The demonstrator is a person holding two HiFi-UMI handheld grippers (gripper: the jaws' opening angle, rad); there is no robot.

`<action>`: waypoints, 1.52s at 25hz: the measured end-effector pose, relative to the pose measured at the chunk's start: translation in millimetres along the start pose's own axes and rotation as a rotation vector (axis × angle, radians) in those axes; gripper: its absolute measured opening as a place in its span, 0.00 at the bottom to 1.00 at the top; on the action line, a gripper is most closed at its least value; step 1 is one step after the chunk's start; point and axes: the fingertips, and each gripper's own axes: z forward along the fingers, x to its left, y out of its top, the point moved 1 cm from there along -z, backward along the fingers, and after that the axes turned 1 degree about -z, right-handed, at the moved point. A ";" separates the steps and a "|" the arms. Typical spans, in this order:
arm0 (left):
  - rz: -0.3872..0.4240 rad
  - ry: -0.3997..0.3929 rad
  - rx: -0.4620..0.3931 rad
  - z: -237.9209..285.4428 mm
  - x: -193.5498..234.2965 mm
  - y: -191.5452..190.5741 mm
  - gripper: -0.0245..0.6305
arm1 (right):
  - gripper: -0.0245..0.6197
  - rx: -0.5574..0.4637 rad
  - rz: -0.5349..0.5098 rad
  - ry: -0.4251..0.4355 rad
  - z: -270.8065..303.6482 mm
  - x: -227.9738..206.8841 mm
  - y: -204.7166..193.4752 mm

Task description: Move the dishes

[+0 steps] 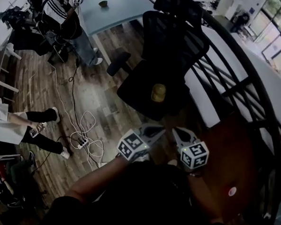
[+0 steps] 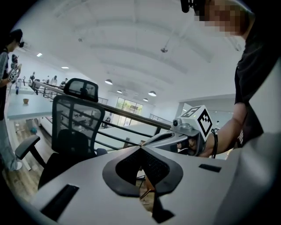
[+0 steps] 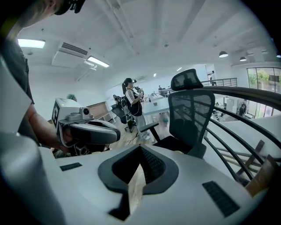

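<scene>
Hand-held grippers (image 1: 159,130) (image 1: 177,131) side by side, jaws together

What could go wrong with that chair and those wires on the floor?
The white cables and power strip lie loose on the floor, so someone could trip. The black office chair stands close ahead of the left gripper and right gripper; bumping it might tip the yellowish thing off its seat.

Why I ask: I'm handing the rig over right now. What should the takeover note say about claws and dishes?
Left claw: shut, empty.
Right claw: shut, empty.
Both are held in the air, side by side, near the office chair.
Dishes: what looks like a small bowl sits on the far table; a yellowish item lies on the chair seat.
Done: nothing visibly moved.
Left: fetch and move the dishes.
</scene>
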 end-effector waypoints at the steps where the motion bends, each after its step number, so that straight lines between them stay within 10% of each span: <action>1: -0.006 0.017 -0.007 -6.8 5.8 0.6 0.02 | 0.05 0.003 -0.009 0.016 7.1 4.8 4.6; 17: -0.042 0.203 -0.017 -21.4 91.2 17.9 0.02 | 0.05 -0.014 -0.042 0.123 79.7 -42.2 56.3; 38: -0.011 0.120 0.100 81.4 211.5 64.5 0.02 | 0.05 0.003 0.058 0.071 144.5 -183.1 107.1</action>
